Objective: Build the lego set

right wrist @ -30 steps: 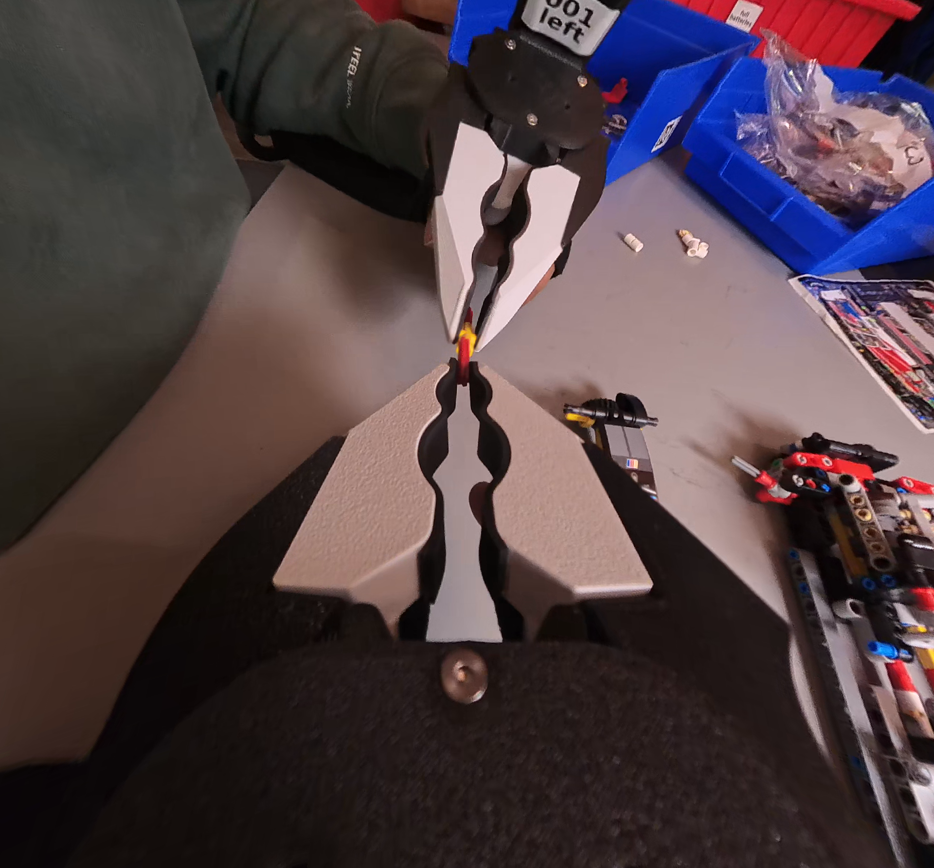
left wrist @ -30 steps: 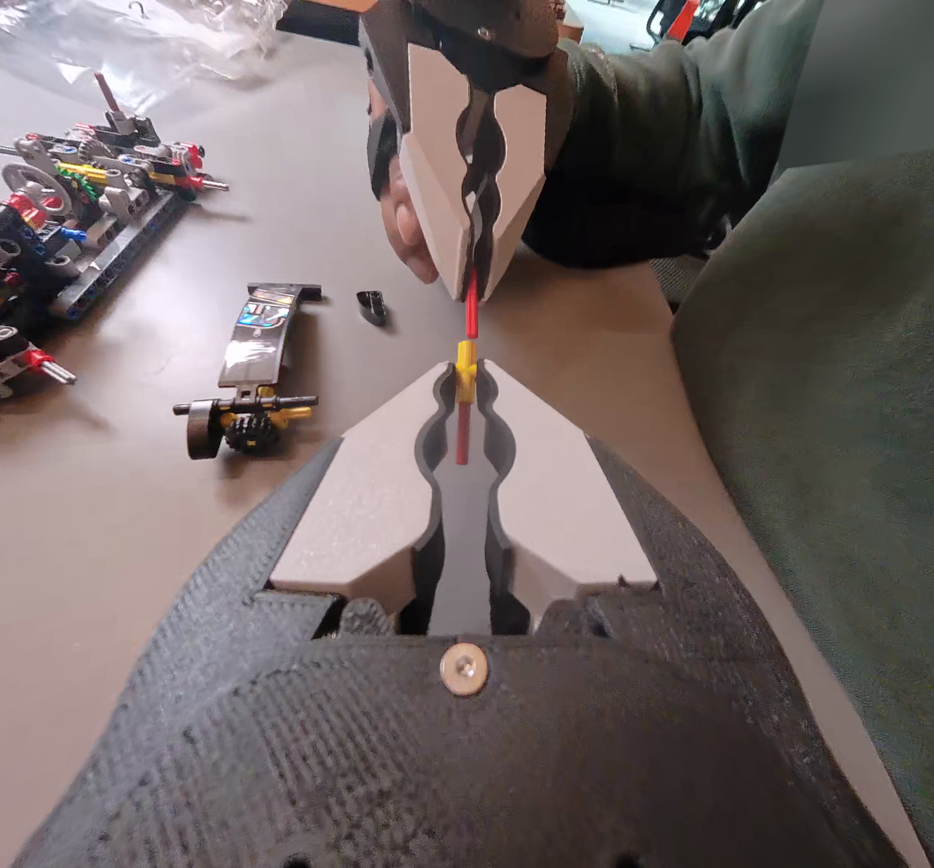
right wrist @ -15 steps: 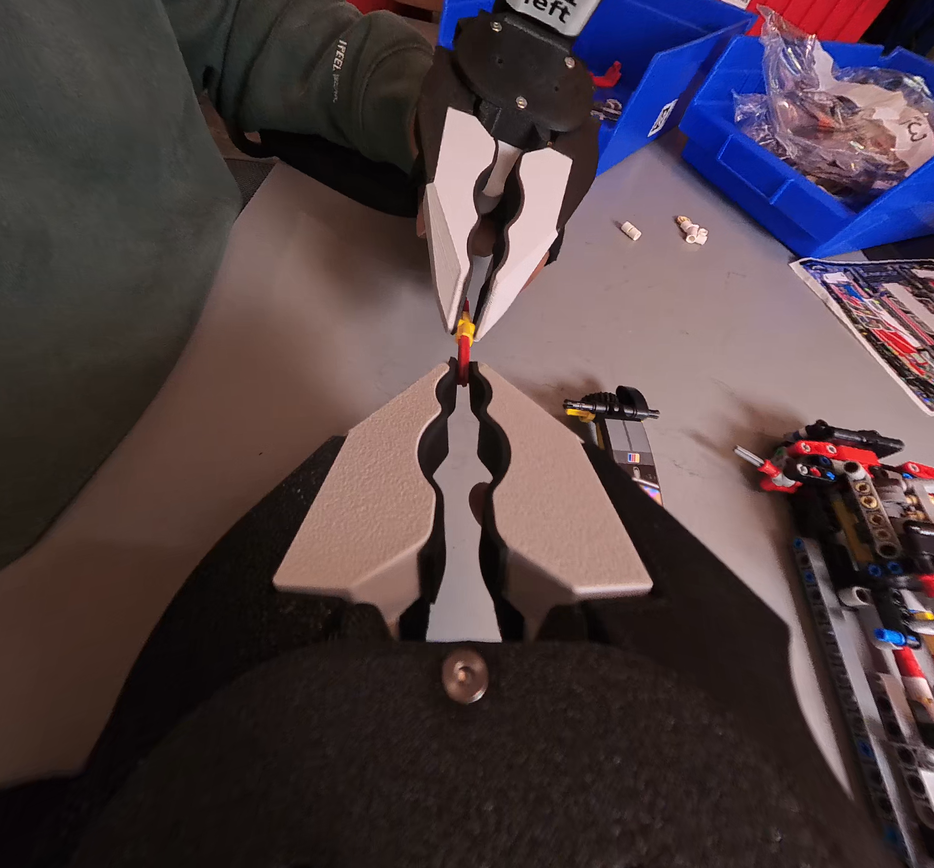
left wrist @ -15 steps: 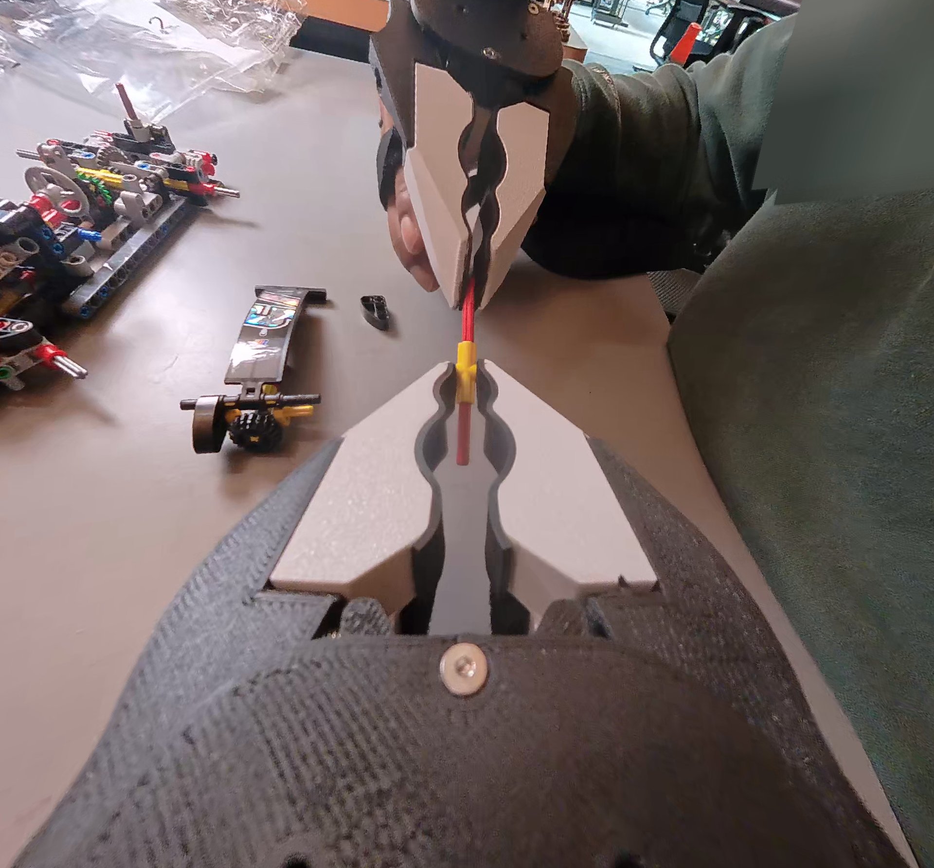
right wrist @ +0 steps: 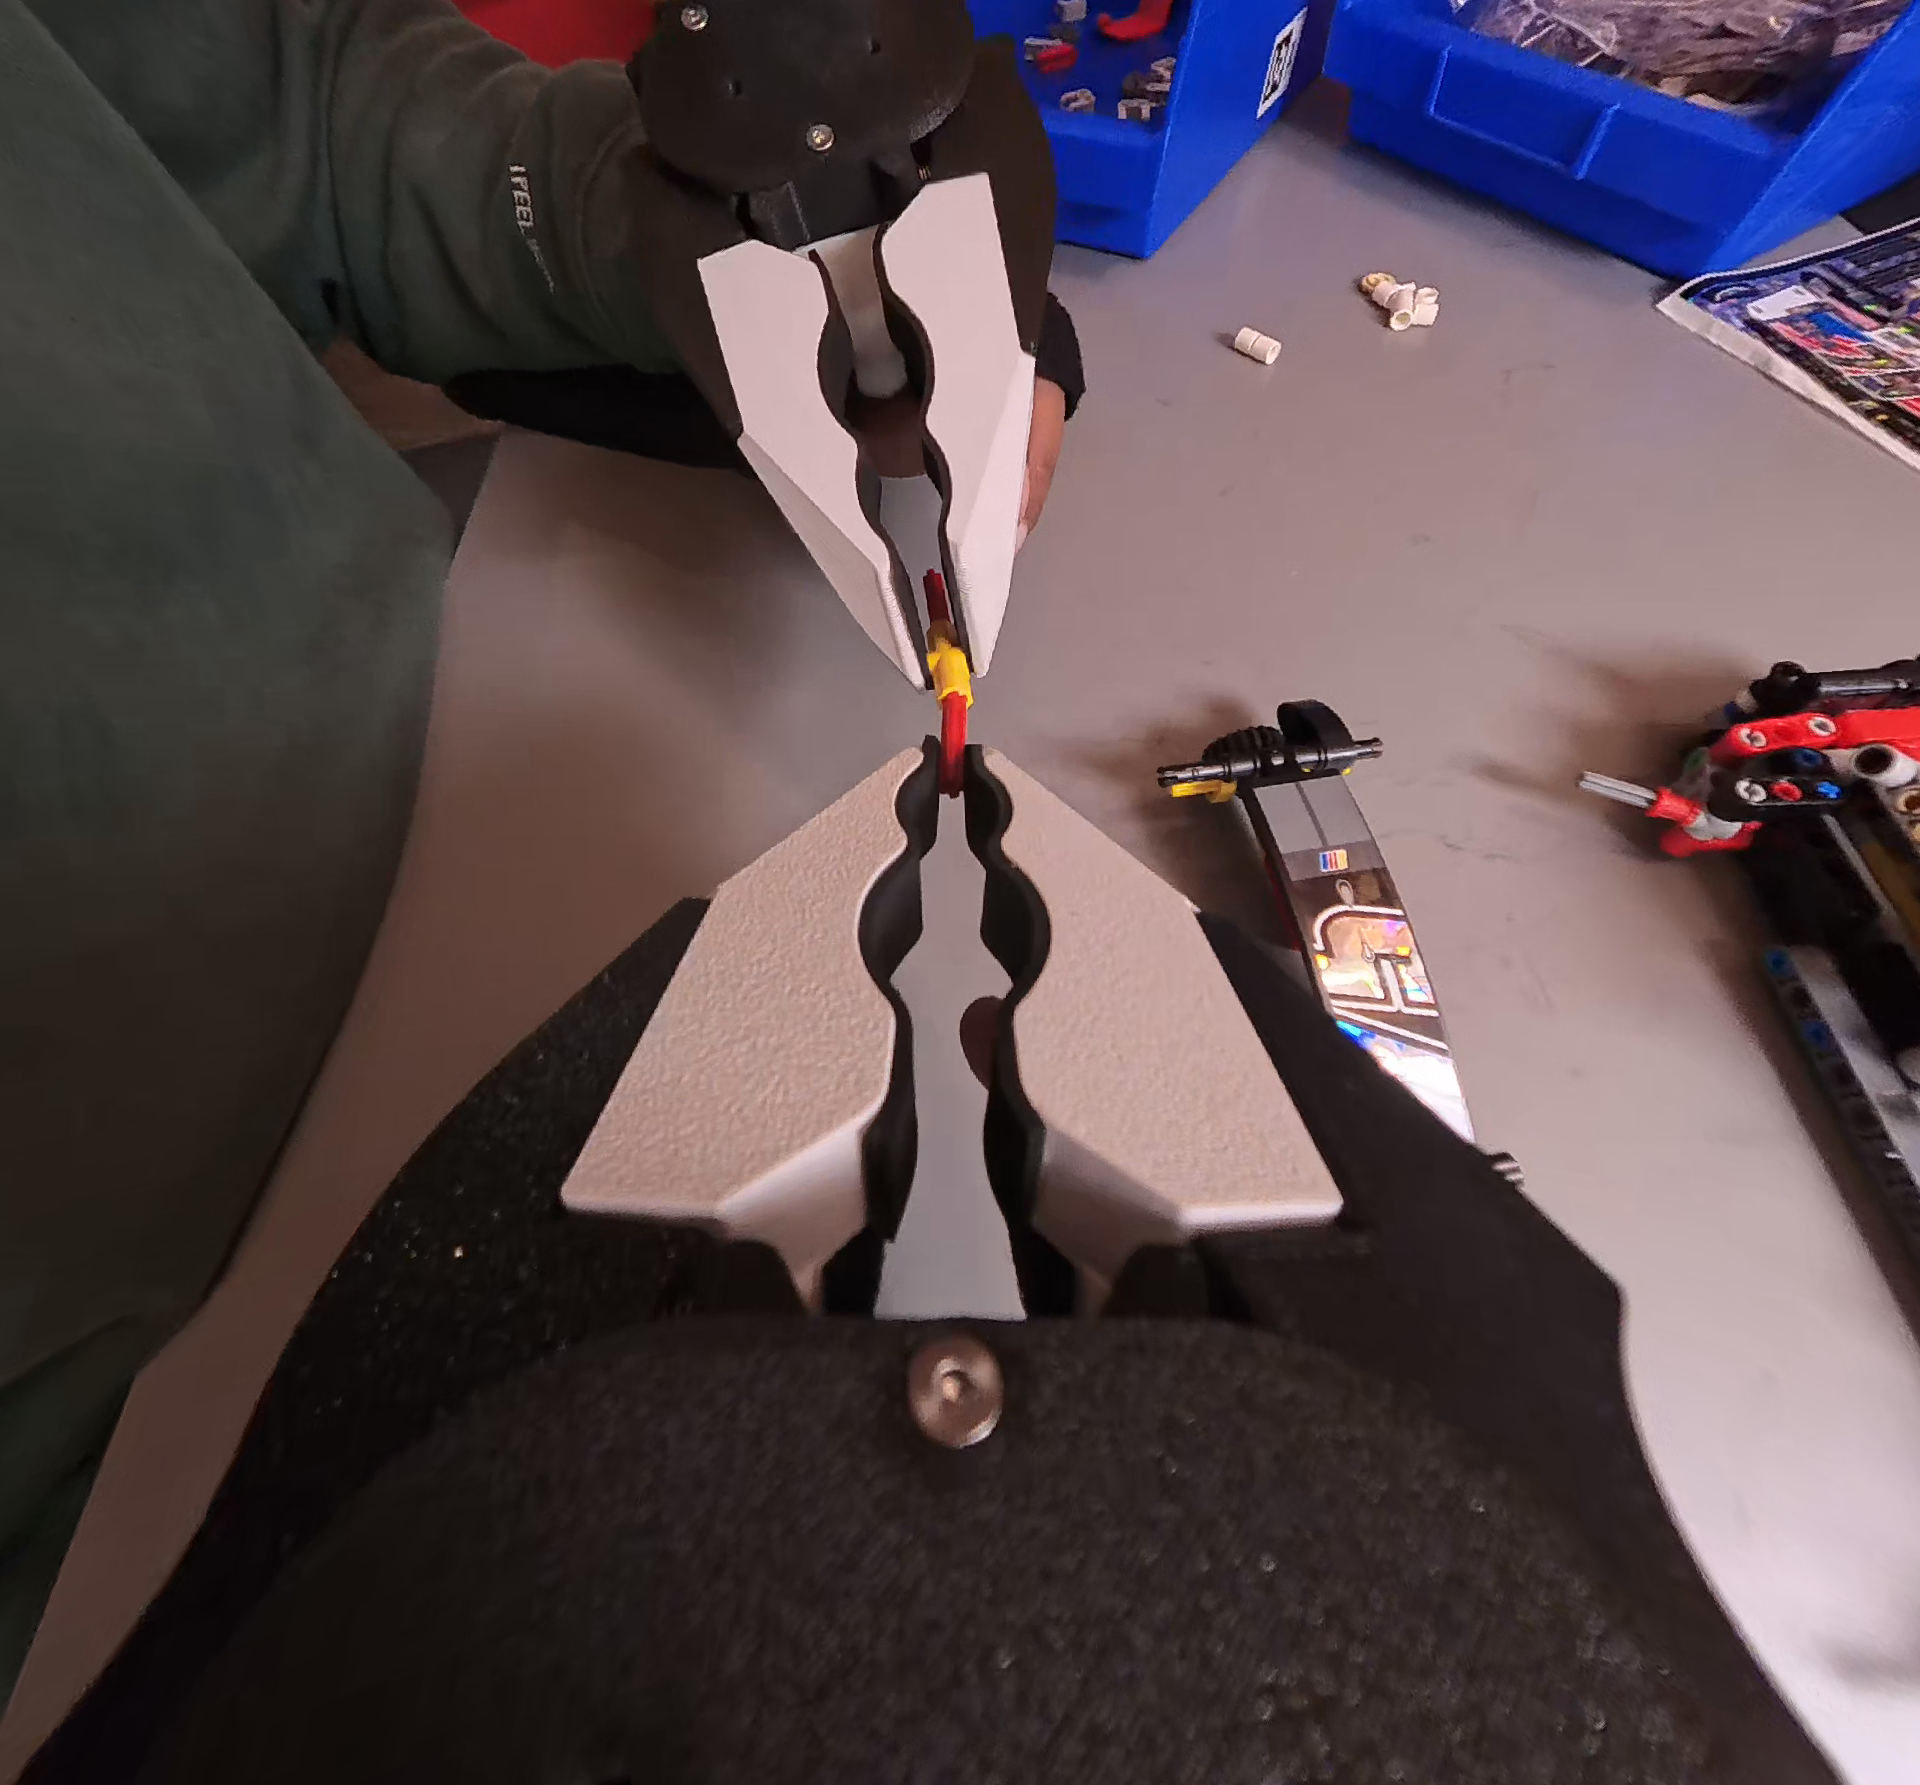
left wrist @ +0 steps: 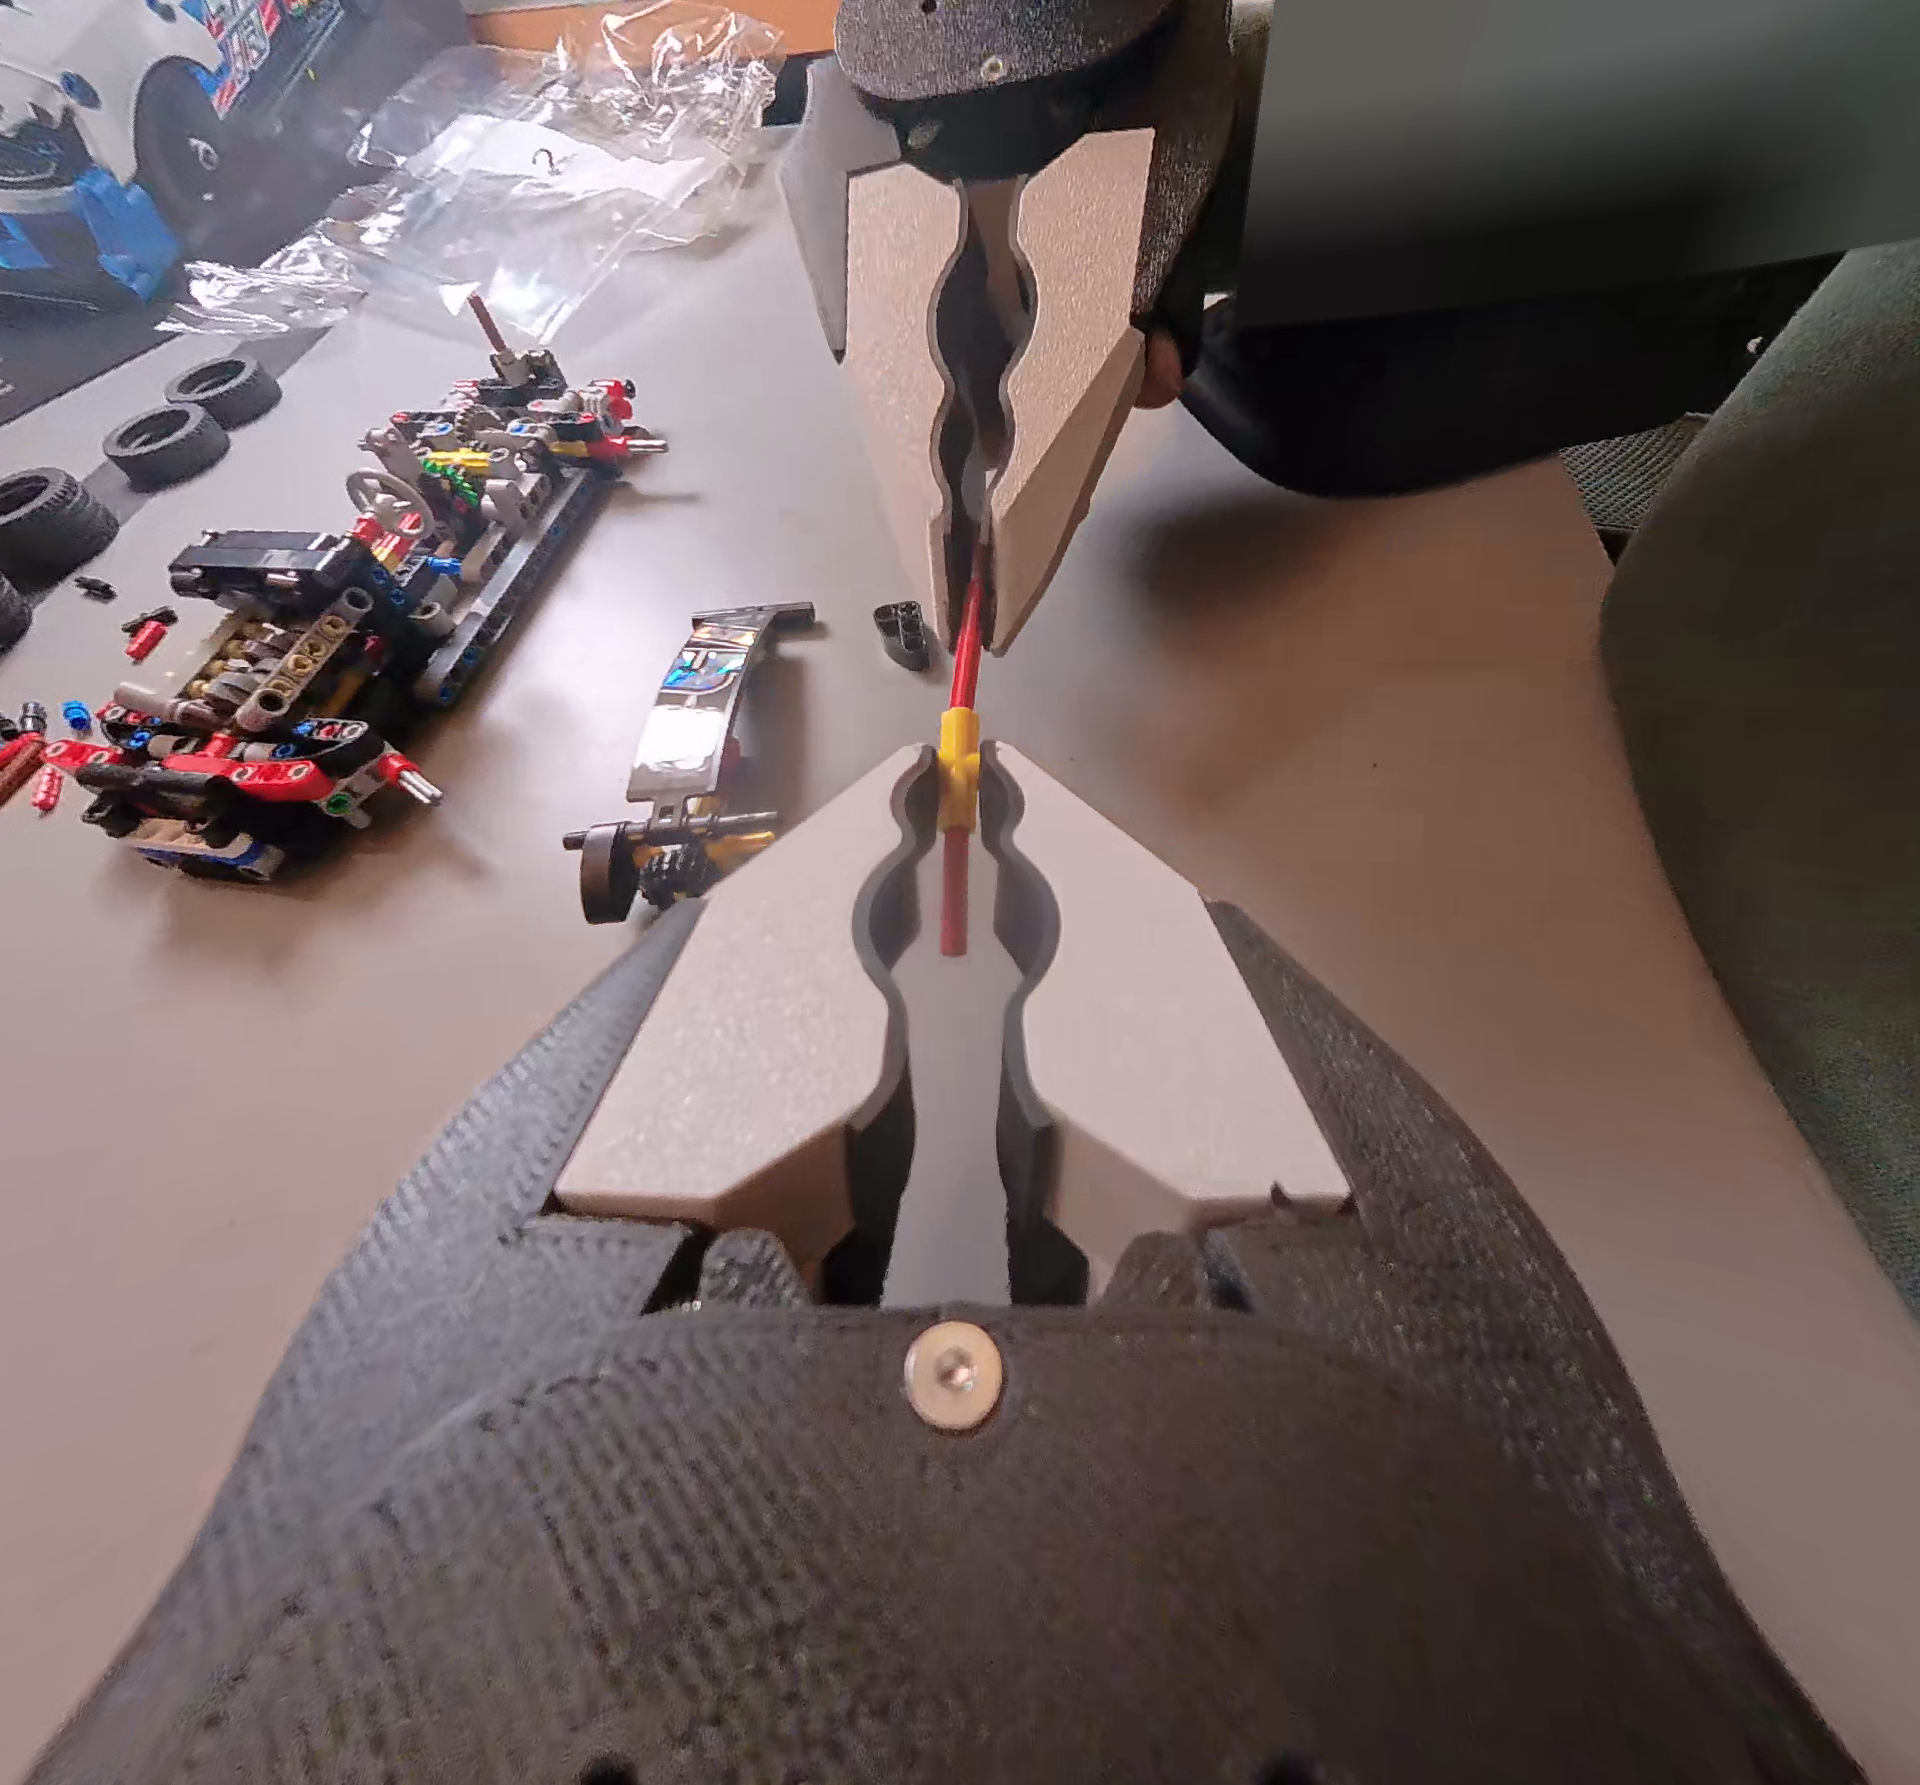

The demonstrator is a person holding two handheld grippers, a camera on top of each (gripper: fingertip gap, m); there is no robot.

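Table [left wrist: 1299, 800]: two grippers, one red axle [left wrist: 953, 888], one yellow connector [left wrist: 956, 767].

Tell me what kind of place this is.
Likely a workshop or lab bench for model building: blue parts bins, a half-built chassis on the table, loose tyres and opened plastic bags.

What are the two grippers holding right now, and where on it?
Left gripper clamps the yellow bush on a thin red axle; right gripper pinches the axle's far end.
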